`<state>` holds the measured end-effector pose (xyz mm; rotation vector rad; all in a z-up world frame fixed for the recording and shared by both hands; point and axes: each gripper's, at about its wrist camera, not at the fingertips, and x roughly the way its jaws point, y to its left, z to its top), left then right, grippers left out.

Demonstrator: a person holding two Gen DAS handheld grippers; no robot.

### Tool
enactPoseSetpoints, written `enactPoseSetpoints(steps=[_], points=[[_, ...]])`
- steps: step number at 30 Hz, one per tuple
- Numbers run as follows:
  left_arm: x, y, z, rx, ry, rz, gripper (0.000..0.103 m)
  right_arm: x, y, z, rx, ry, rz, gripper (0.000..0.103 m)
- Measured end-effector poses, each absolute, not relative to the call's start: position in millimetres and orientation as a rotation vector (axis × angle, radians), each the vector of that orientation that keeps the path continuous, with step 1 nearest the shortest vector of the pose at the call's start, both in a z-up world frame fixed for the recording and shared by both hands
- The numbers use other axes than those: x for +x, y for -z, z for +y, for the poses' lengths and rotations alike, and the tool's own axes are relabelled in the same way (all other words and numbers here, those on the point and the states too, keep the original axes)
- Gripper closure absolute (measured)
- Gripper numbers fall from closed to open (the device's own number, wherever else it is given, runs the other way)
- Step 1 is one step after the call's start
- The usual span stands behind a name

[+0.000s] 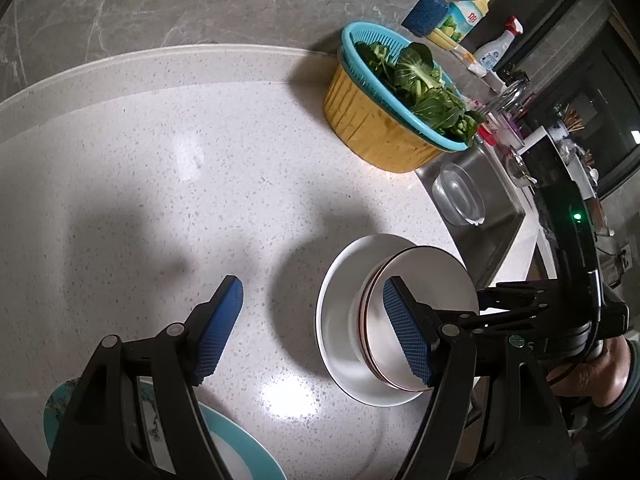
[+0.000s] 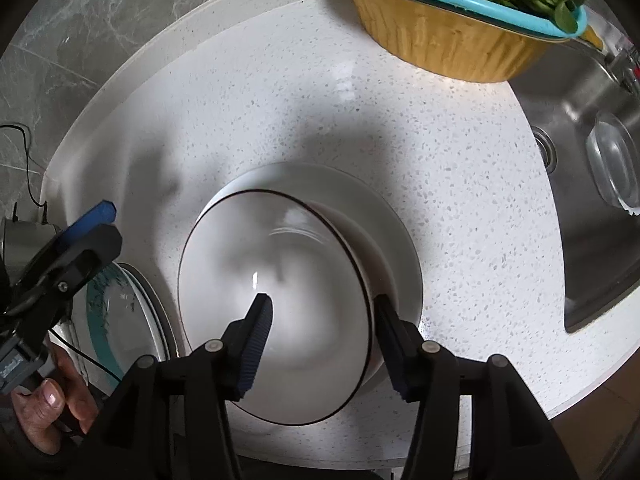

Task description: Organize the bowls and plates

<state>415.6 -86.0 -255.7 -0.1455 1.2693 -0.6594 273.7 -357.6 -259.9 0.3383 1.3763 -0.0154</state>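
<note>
Sitting in the white plate [image 2: 400, 248] on the tabletop [image 2: 460, 184], the bowl [image 2: 280, 300] has your right gripper [image 2: 320, 344] pointing steeply down, jaws apart astride its rim. Your left gripper [image 1: 312, 332] hangs open beside the plate.

White speckled stone worktop [image 1: 168, 152] with a raised rear lip, meeting a grey marbled wall. Directly on it: a wide white ceramic plate [image 2: 396, 248] carrying stacked white bowls; a teal-rimmed white plate [image 1: 244, 444] at the near edge, just beside it; a yellow ribbed plastic basin [image 1: 372, 128] at the rear, beside the stainless steel sink [image 2: 580, 208] set into the worktop.
</note>
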Motion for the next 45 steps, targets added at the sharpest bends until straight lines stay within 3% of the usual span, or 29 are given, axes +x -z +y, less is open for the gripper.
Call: enactPoseSetpoints(steps=[6, 15, 20, 25, 29, 34, 45], points=[[412.1, 257.2, -88.5, -0.15, 0.65, 1.273, 0.032, 270.9, 256.3, -339.3, 0.206, 0.053, 1.366, 0.047], [408.0, 259.4, -90.1, -0.151, 0.651, 1.29, 0.032, 270.0, 251.1, -312.3, -0.098, 0.126, 1.325, 0.033], [409.3, 260.2, -90.7, -0.14, 0.675, 1.306, 0.032, 264.6, 239.4, -334.9, 0.093, 0.054, 1.299, 0.03], [407.1, 269.8, -91.1, -0.083, 0.685, 1.359, 0.032, 242.5, 213.0, -409.5, 0.402, 0.106, 1.106, 0.03], [406.5, 276.7, -95.0, -0.006, 0.668, 1.385, 0.032, 226.0, 232.2, -450.8, 0.453, 0.173, 1.126, 0.032], [406.7, 289.7, -105.6, 0.074, 0.675, 1.429, 0.032, 221.8, 263.5, -447.8, 0.462, 0.087, 1.173, 0.045], [399.9, 322.7, -131.3, 0.16, 0.672, 1.496, 0.032, 215.4, 286.2, -441.9, 0.472, -0.081, 1.195, 0.046]])
